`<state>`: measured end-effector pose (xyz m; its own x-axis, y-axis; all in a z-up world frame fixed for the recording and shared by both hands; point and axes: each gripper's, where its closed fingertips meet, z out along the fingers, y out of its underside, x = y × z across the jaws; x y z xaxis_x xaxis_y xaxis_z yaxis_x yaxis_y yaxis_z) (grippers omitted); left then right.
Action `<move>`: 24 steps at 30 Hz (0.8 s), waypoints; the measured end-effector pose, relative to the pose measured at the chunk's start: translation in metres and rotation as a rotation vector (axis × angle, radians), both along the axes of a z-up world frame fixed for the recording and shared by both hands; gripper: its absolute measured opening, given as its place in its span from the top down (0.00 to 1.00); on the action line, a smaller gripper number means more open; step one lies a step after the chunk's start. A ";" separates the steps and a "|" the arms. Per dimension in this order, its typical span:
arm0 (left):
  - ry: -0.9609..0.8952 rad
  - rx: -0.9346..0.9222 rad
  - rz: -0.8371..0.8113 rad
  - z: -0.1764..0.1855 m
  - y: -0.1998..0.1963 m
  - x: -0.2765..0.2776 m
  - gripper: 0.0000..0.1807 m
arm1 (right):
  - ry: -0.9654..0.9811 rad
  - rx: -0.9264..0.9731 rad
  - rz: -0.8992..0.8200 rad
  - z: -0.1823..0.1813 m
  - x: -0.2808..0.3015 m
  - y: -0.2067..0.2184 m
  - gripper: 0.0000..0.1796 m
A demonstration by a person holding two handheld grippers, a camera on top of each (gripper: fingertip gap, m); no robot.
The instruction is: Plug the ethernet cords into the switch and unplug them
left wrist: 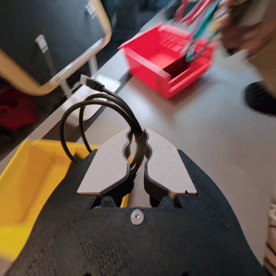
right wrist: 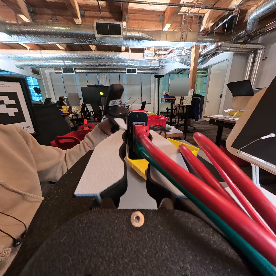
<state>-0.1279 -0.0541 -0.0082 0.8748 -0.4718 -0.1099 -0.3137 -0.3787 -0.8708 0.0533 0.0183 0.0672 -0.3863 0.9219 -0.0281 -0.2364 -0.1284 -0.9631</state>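
Observation:
My left gripper (left wrist: 138,133) is shut on a coiled black ethernet cord (left wrist: 104,104), held above the grey table; its clear plug (left wrist: 88,81) points up and to the left. My right gripper (right wrist: 137,134) is shut on the dark switch (right wrist: 138,122), held upright and lifted. A red cord (right wrist: 186,176) and a green cord (right wrist: 171,176) are plugged into the switch and run down to the right. Another red cord (right wrist: 224,164) loops beside them. The left gripper (right wrist: 116,104) and the black cord's plug (right wrist: 168,128) show behind the switch. The switch and cords appear blurred in the left wrist view (left wrist: 200,29).
A red bin (left wrist: 164,64) stands on the grey table (left wrist: 194,134), a yellow bin (left wrist: 29,171) at the near left; the yellow bin also shows in the right wrist view (right wrist: 186,147). A chair (left wrist: 52,37) stands beyond the table edge. A person's beige sleeve (right wrist: 29,156) is at left.

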 end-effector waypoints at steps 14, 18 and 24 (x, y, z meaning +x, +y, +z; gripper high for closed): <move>-0.929 -0.617 -0.592 -0.099 0.025 0.137 0.92 | 0.076 -0.041 -0.084 0.024 0.029 0.027 0.86; -0.869 -0.589 -0.435 -0.111 0.041 0.116 0.92 | 0.079 -0.046 -0.083 0.025 0.031 0.032 0.87; -0.500 -0.441 -0.056 -0.125 0.063 0.052 0.96 | 0.057 -0.100 -0.069 0.018 0.024 0.037 0.86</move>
